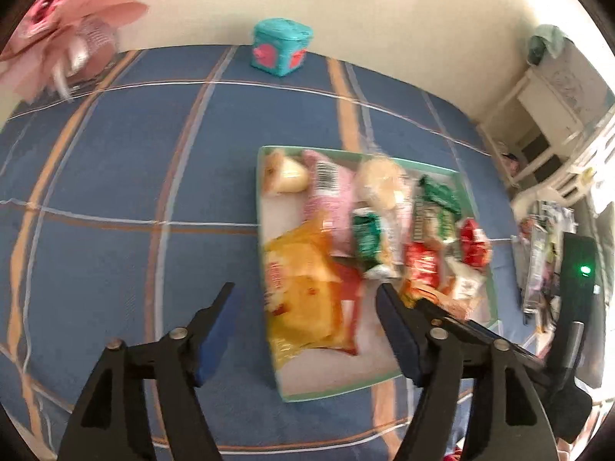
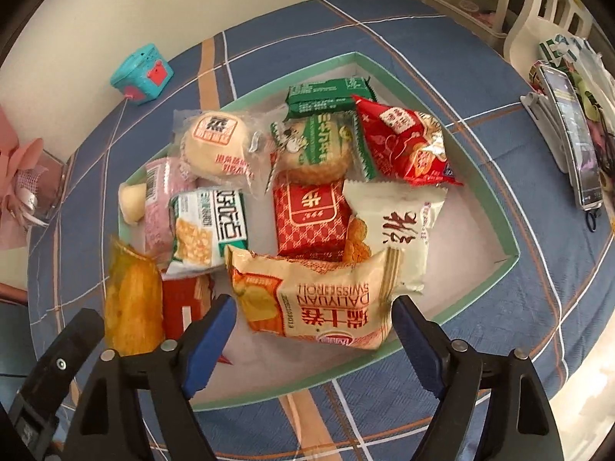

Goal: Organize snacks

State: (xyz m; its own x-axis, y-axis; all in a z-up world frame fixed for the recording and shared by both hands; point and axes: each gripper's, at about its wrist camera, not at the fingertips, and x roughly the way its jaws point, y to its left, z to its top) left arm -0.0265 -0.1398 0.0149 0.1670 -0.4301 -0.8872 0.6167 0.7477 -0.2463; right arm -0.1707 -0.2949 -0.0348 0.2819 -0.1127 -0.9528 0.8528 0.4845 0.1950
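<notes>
A mint-green tray (image 2: 480, 207) on the blue plaid tablecloth holds several wrapped snacks. My right gripper (image 2: 313, 317) is open just above its near side, jaws on either side of a beige Swiss roll pack (image 2: 319, 299), not closed on it. Behind it lie a red square pack (image 2: 309, 215), a white pack (image 2: 399, 226), a red pouch (image 2: 403, 142) and green packs (image 2: 326, 96). My left gripper (image 1: 307, 299) is open over the tray's (image 1: 338, 386) left edge, above a yellow pack (image 1: 303, 292). The left view is blurred.
A teal cube box (image 1: 280, 48) (image 2: 142, 73) stands at the table's far edge by the wall. Pink flowers (image 1: 65, 27) are at the far left. A phone on a stand (image 2: 569, 130) and bags lie at the right, beside white chairs (image 2: 546, 11).
</notes>
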